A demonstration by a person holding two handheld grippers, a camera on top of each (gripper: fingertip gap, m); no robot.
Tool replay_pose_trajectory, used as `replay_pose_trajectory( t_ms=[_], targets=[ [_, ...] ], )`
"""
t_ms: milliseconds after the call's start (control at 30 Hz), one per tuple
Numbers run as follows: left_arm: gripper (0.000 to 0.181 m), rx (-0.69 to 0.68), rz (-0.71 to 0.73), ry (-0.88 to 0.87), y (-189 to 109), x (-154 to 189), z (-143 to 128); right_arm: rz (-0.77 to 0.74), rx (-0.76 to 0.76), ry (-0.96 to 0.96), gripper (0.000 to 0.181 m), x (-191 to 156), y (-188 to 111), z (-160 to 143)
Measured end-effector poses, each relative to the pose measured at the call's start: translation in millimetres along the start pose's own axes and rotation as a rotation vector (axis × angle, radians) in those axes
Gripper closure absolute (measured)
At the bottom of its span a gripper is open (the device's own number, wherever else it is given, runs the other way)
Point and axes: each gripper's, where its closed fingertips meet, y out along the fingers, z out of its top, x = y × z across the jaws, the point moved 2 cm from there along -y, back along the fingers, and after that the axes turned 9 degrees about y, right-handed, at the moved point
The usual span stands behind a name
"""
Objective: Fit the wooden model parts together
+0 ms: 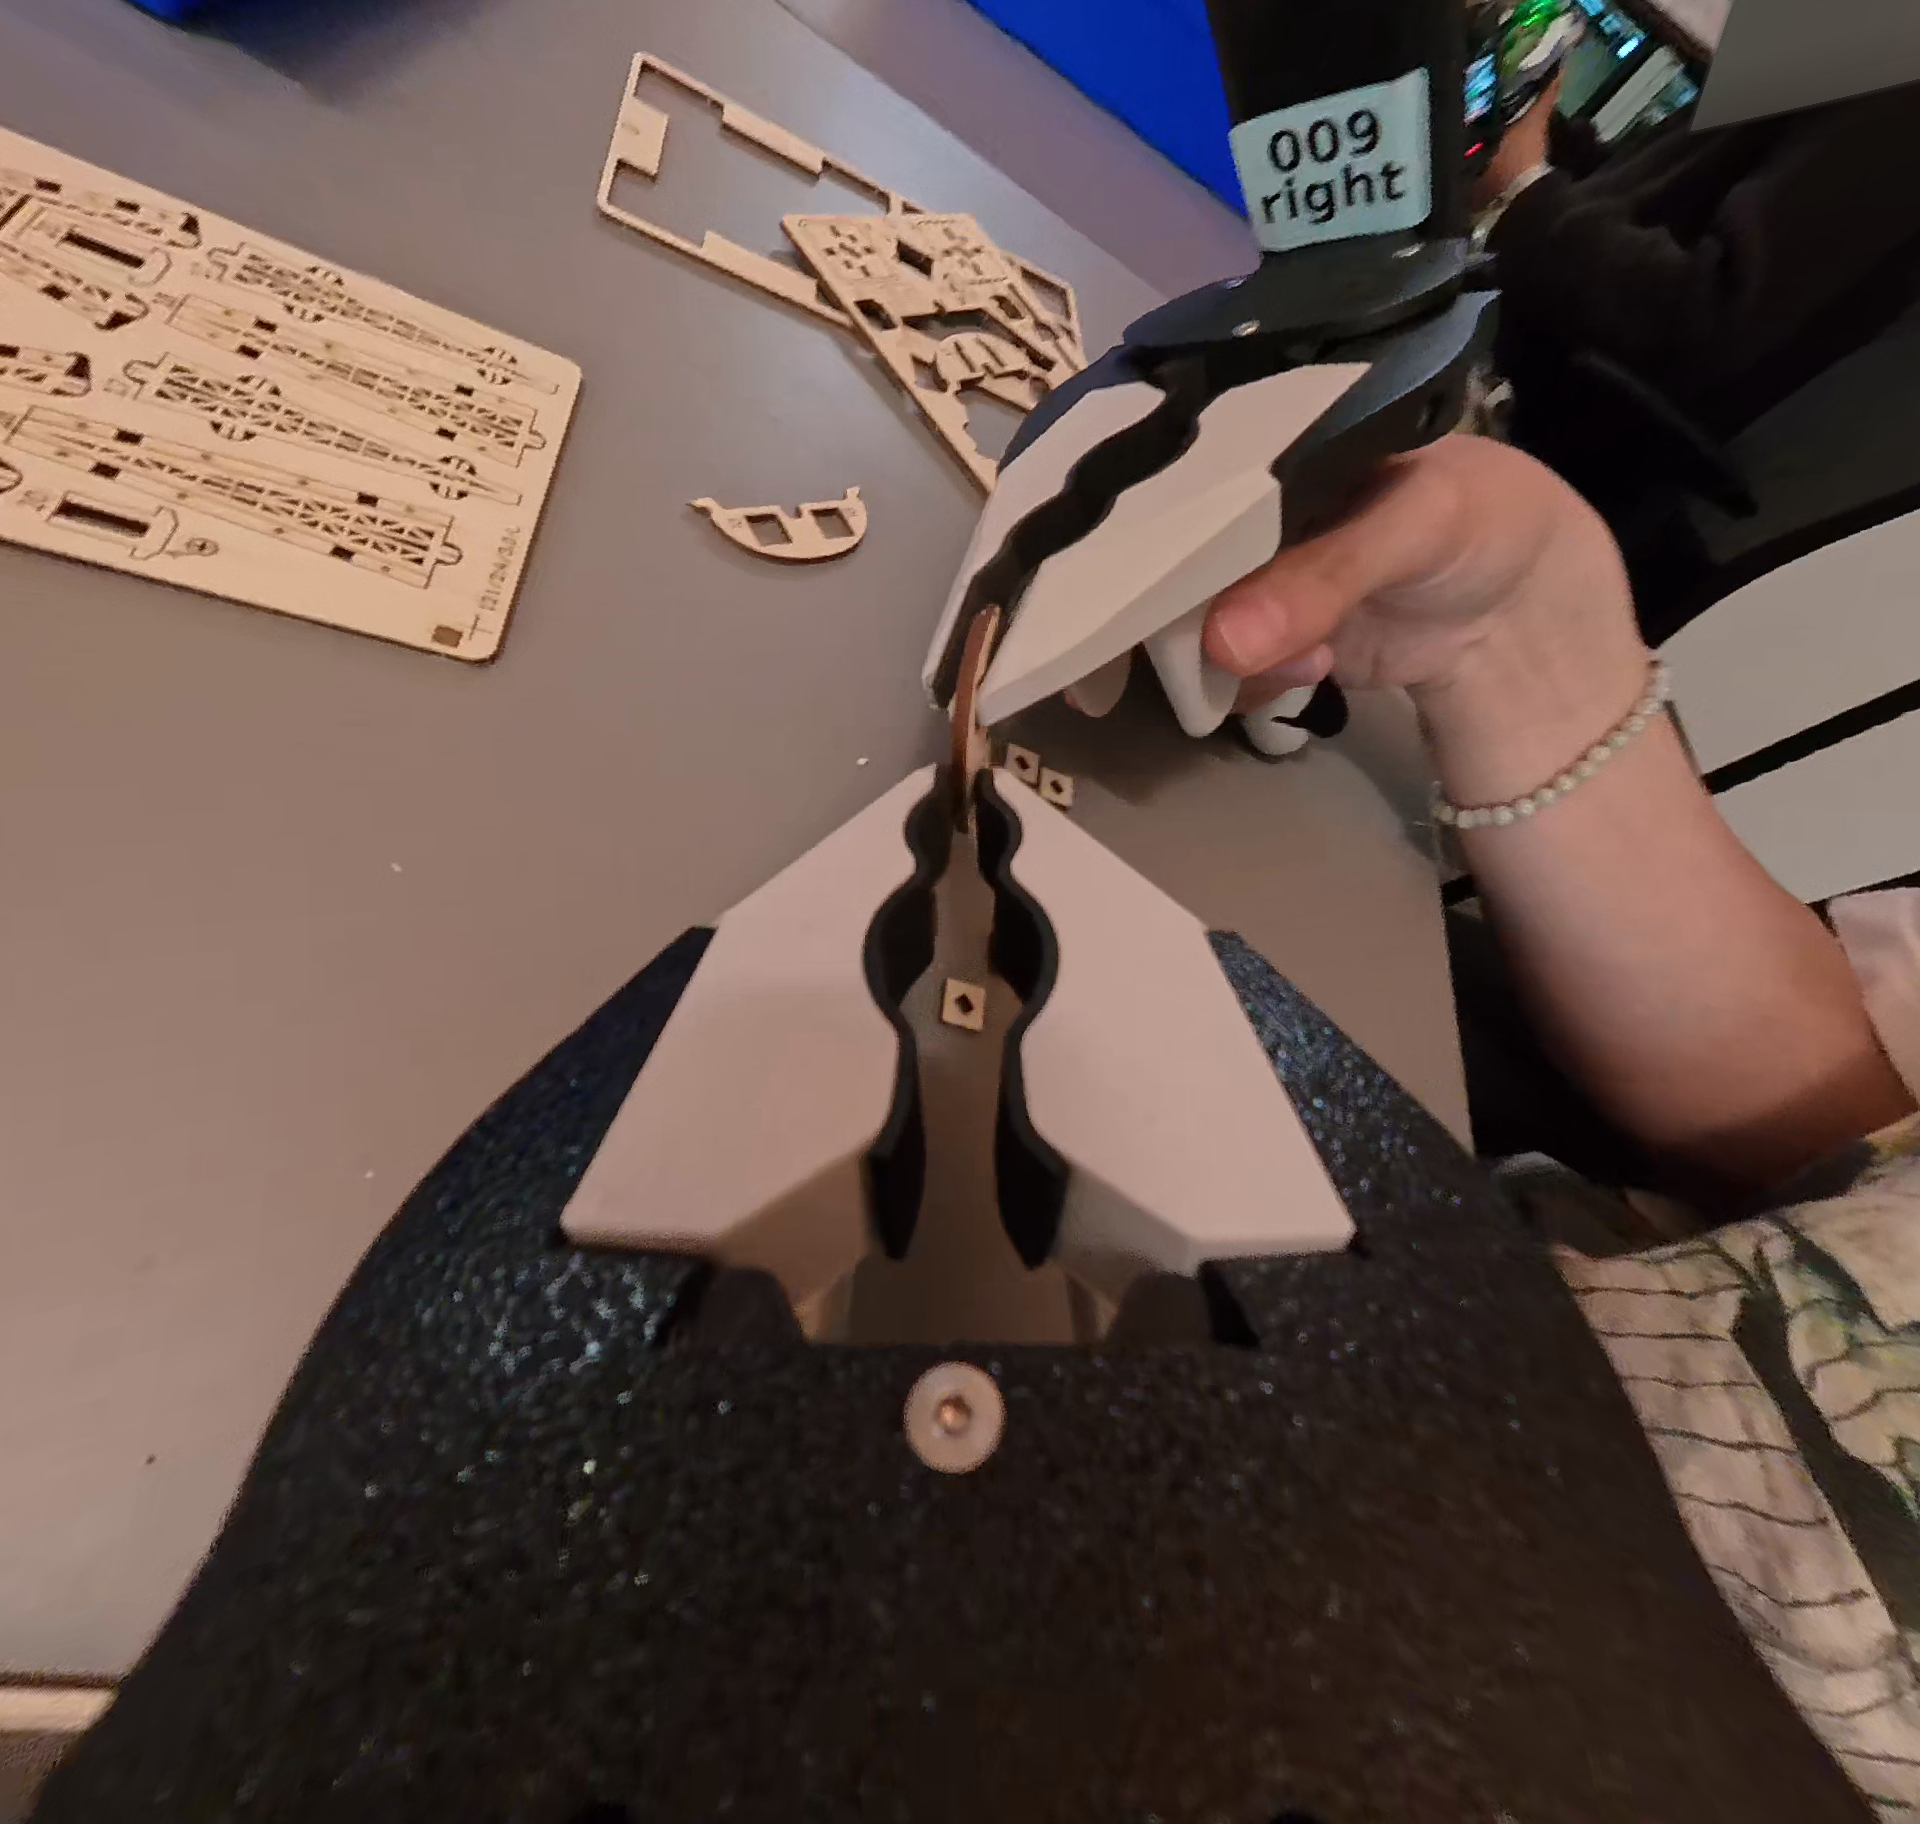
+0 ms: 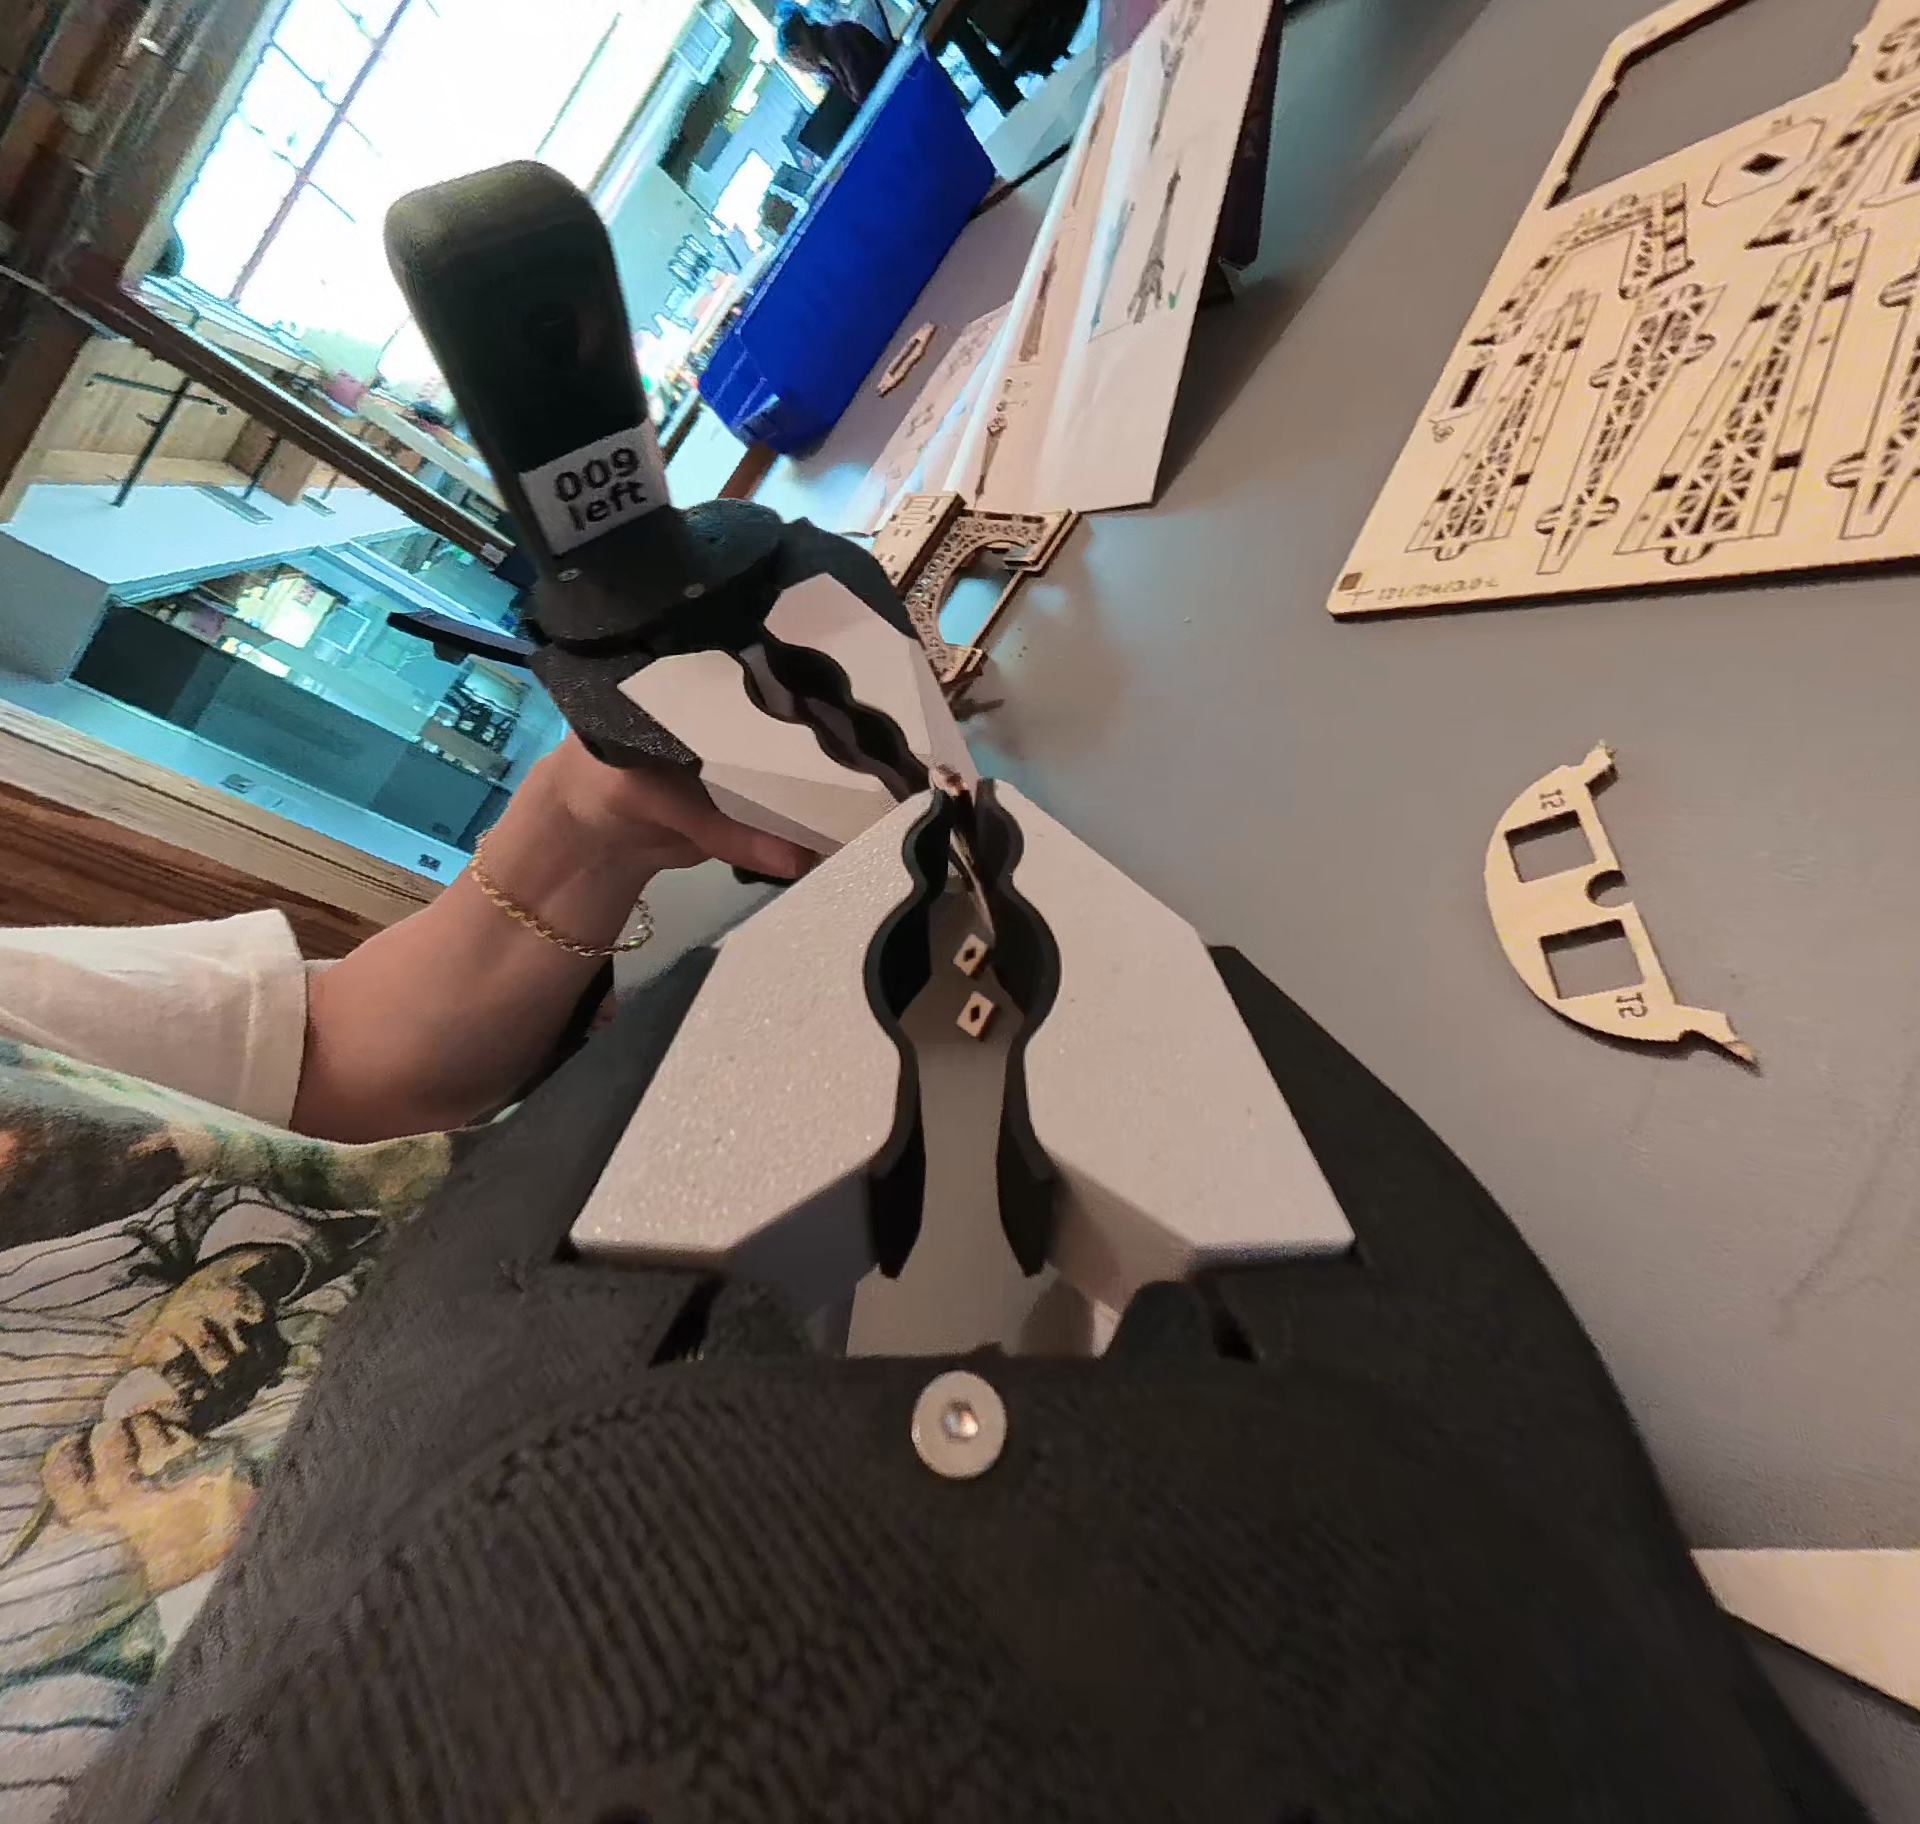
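Note:
A thin wooden part (image 1: 975, 714), seen edge-on, is pinched above the grey table (image 1: 520, 839) where both grippers meet tip to tip. My left gripper (image 1: 961, 792) is shut on its lower end. My right gripper (image 1: 961, 673) comes down from the upper right and is shut on its upper end. In the right wrist view my right gripper (image 2: 961, 808) clamps the part (image 2: 975, 875), and the left gripper (image 2: 940, 772) touches it from the far side. I cannot tell whether it is one piece or two joined pieces. Small square wooden pieces (image 1: 964, 1003) lie on the table below.
A half-round wooden piece with two windows (image 1: 790, 525) (image 2: 1590, 917) lies loose. A sheet of uncut tower parts (image 1: 260, 424) (image 2: 1662, 372) and emptied frames (image 1: 935, 320) lie farther back. A built arch base (image 2: 966, 569), instruction sheets (image 2: 1132, 268) and a blue bin (image 2: 852, 247) stand beyond. My left and right fingertips are right by each other.

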Motion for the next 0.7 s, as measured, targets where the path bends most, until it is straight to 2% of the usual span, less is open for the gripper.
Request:
replay_pose_trajectory(
  t_ms=[200, 333, 533, 600, 700],
  targets=[
    [0.177, -0.134, 0.107, 0.027, 11, -10, -13, -0.126, -0.050, 0.037, 0.178, 17, 5, -6],
    [0.176, -0.159, 0.190, 0.087, 16, -14, -12, -0.151, -0.032, 0.058, 0.179, 21, 4, -4],
    [0.173, -0.154, 0.196, 0.121, 14, -14, -11, -0.154, -0.031, 0.069, 0.181, 23, 3, -4],
    [0.167, -0.111, 0.197, 0.122, 9, -14, -7, -0.114, -0.017, 0.065, 0.181, 18, 2, -3],
    [0.167, -0.083, 0.173, 0.114, 7, -11, -5, -0.081, -0.009, 0.059, 0.181, 14, 1, -2]
  ],
)
